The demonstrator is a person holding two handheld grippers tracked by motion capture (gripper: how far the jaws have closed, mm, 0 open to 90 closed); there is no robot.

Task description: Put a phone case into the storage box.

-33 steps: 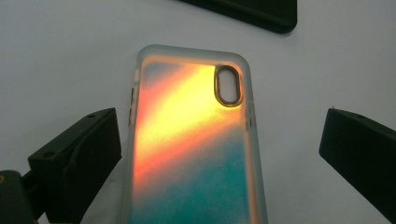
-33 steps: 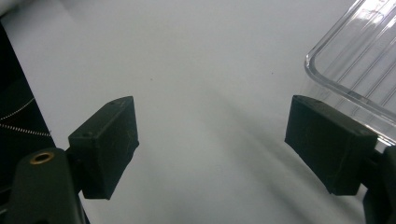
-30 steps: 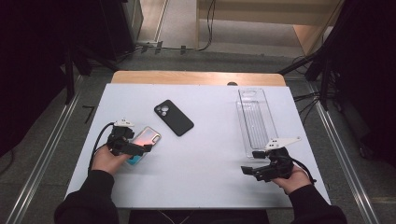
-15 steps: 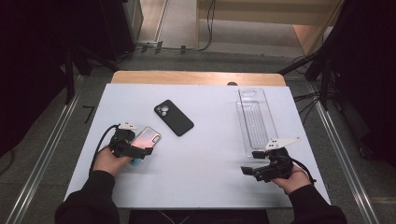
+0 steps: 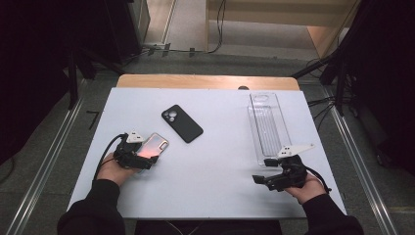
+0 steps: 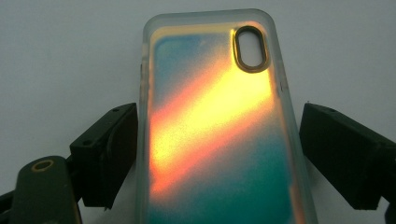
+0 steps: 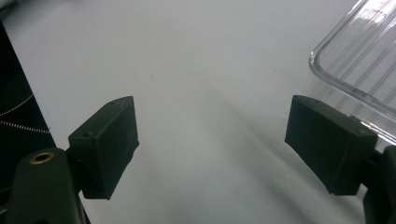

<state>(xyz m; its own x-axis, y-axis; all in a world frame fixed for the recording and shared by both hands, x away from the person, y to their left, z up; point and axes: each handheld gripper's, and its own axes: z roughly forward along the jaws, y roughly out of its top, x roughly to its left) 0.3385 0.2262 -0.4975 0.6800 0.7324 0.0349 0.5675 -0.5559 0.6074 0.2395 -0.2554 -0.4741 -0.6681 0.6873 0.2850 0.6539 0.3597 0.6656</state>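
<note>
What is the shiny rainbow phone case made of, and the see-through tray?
The rainbow phone case looks like soft frosted plastic with an iridescent sheen: milky rim, orange-to-teal glow. The see-through tray seems hard clear plastic, glossy, with ribbed lines and bright edge glints; glass can't be ruled out.

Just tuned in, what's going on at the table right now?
The left gripper straddles an iridescent phone case lying on the white table; its jaws have just been closing, with a small gap visible on the right side. The right gripper rests open and empty beside a clear tray. A black phone case lies apart.
</note>
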